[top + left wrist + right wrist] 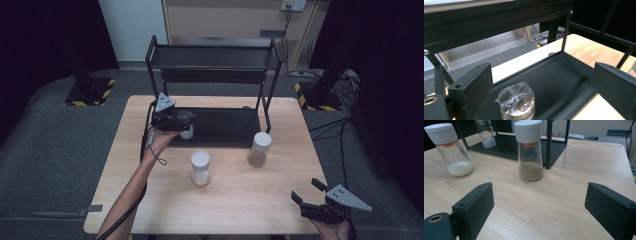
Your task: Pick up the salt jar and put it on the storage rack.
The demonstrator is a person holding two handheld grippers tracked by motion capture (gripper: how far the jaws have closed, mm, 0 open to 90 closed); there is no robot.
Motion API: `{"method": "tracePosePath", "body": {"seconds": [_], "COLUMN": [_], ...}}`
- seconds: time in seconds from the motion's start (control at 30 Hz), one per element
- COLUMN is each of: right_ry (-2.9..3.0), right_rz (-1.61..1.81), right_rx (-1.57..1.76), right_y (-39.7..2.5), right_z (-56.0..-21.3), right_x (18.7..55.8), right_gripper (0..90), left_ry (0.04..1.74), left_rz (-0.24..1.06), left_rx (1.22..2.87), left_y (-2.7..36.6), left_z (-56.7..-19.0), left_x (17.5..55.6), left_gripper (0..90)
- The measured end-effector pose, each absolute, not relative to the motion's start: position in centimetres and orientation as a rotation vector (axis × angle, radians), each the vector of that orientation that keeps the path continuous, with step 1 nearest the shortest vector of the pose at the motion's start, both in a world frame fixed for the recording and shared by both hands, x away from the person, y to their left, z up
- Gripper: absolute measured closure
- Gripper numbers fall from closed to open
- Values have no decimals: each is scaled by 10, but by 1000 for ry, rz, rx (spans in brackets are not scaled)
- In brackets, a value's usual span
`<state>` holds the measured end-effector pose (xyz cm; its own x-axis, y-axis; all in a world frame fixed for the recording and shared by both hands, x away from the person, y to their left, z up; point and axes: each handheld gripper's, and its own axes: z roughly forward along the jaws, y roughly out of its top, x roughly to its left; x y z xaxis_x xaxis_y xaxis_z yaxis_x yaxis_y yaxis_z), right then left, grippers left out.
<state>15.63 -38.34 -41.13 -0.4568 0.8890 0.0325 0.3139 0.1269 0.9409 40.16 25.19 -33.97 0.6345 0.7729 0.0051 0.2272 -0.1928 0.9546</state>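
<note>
2 grippers gape wide: left gripper (541, 82) around a seemingly clear-capped jar (517, 101), base cut off.

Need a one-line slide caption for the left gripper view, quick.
Left gripper, jaws open, around a clear-capped jar standing on the black rack's bottom tray.
</note>
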Motion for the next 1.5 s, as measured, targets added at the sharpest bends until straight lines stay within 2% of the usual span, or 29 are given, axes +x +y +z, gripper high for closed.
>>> {"method": "tracePosePath", "body": {"seconds": [0.33,0.77,1.13,1.5], "right_ry": [1849,1851,1852,1852], "right_rz": [1328,1325,1322,1319], "right_rx": [1157,1158,1157,1157], "right_y": [-383,-382,-382,-382], "right_z": [-411,-411,-411,-411], "right_x": [156,156,156,156], "right_gripper": [85,85,85,85], "left_ry": [742,669,666,700], "left_rz": [584,533,539,533], "left_rx": [1742,1731,1701,1677], "left_y": [268,295,318,339], "left_z": [-327,-329,-348,-383], "left_x": [371,330,295,267], "left_gripper": [30,32,35,35]}}
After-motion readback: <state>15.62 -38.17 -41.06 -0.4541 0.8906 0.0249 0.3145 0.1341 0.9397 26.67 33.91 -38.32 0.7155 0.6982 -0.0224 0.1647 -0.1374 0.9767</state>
